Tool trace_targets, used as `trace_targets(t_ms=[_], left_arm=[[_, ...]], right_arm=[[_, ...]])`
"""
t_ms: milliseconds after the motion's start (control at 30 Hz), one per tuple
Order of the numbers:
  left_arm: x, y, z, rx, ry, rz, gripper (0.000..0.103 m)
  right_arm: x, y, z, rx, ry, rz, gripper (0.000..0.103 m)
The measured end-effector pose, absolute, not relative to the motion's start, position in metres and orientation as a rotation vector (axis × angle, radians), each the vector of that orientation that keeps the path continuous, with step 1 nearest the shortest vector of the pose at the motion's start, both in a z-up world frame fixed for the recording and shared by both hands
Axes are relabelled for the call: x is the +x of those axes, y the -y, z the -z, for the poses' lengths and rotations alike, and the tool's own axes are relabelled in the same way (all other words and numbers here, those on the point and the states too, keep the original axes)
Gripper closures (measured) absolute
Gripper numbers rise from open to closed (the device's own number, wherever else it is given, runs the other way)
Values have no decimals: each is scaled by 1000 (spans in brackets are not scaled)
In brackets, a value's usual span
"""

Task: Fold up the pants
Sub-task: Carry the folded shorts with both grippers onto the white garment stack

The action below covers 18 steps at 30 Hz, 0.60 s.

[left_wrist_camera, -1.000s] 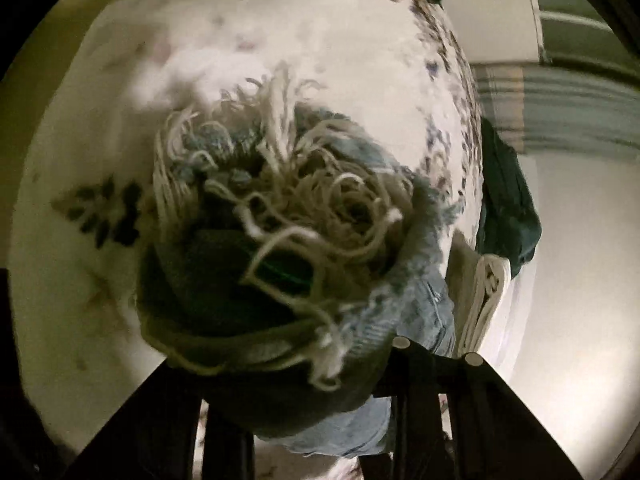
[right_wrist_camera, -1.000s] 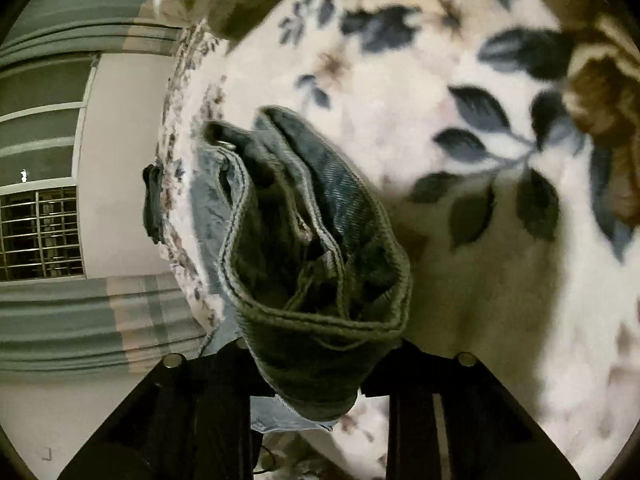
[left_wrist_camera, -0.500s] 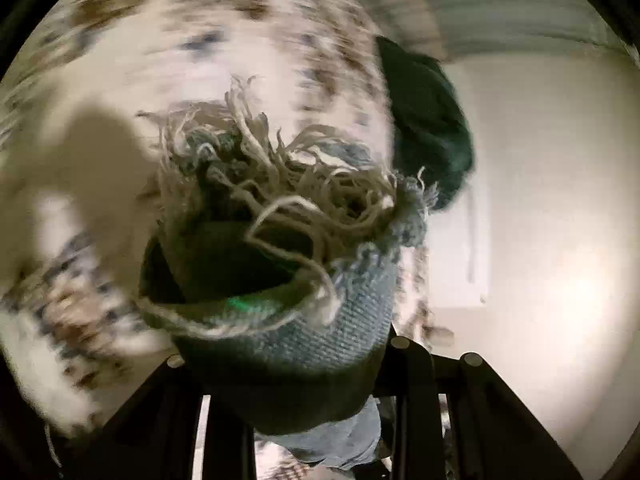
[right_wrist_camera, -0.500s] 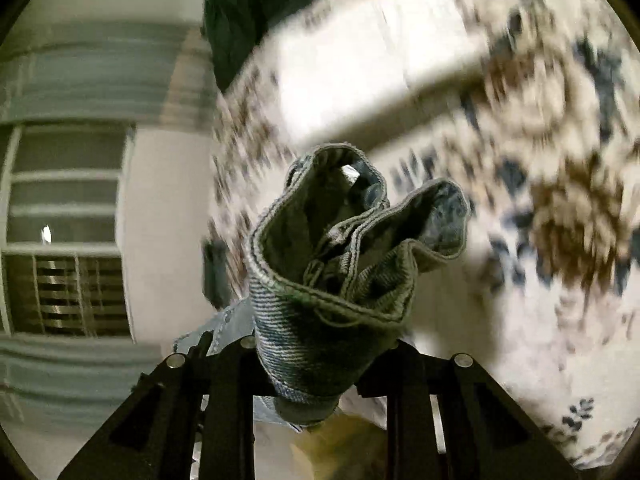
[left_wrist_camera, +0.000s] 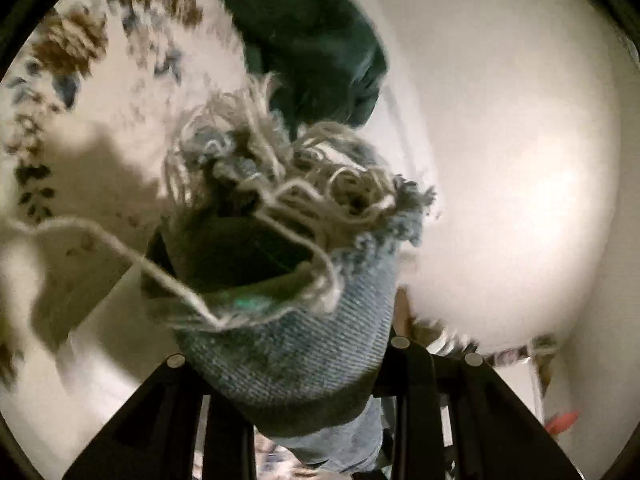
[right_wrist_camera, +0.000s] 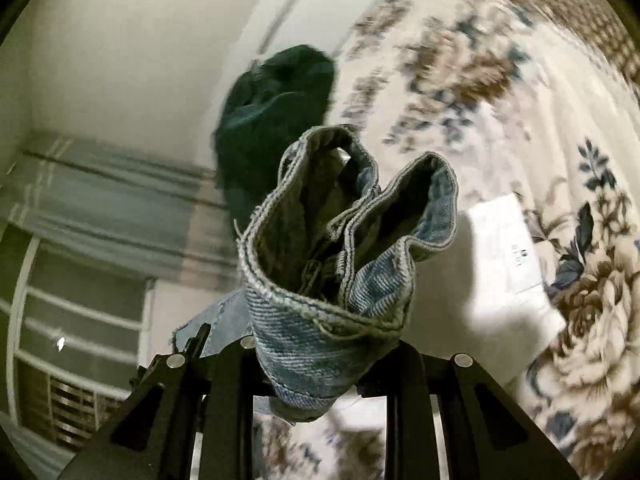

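Note:
The pants are blue denim jeans. My left gripper point(left_wrist_camera: 288, 364) is shut on a frayed leg hem of the jeans point(left_wrist_camera: 296, 280), with loose pale threads fanning out in front of the camera. My right gripper point(right_wrist_camera: 320, 360) is shut on a stitched, bunched edge of the jeans point(right_wrist_camera: 336, 280), which stands up in two folds. Both ends are held above the floral blanket point(right_wrist_camera: 500, 80). The rest of the jeans hangs below, mostly hidden.
A dark green garment point(right_wrist_camera: 272, 120) lies at the blanket's edge by the pale wall; it also shows in the left wrist view point(left_wrist_camera: 304, 40). A white paper point(right_wrist_camera: 508, 240) lies on the blanket. A striped curtain point(right_wrist_camera: 100, 200) and barred window point(right_wrist_camera: 60, 340) are left.
Both grippers have swung with the denim held: the views turned away from the blanket toward the wall and the green garment. The grips are unchanged.

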State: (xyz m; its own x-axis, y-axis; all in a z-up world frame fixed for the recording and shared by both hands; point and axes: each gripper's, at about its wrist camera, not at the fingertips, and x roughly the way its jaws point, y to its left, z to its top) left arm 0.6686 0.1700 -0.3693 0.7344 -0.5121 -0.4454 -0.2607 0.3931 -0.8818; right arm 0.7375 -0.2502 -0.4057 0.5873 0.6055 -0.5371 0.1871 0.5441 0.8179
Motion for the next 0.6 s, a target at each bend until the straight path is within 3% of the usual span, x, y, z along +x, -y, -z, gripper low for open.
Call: trace_targets(t_ms=[200, 433, 600], left_arm=[[668, -176, 476, -1126, -990, 187, 75], [653, -170, 476, -997, -1058, 237, 71], [640, -161, 453, -920, -1103, 190, 58]], right_arm=[[740, 255, 521, 1013, -1063, -217, 78], [742, 252, 536, 972, -1107, -235, 76], [739, 253, 540, 915, -1155, -229, 68]])
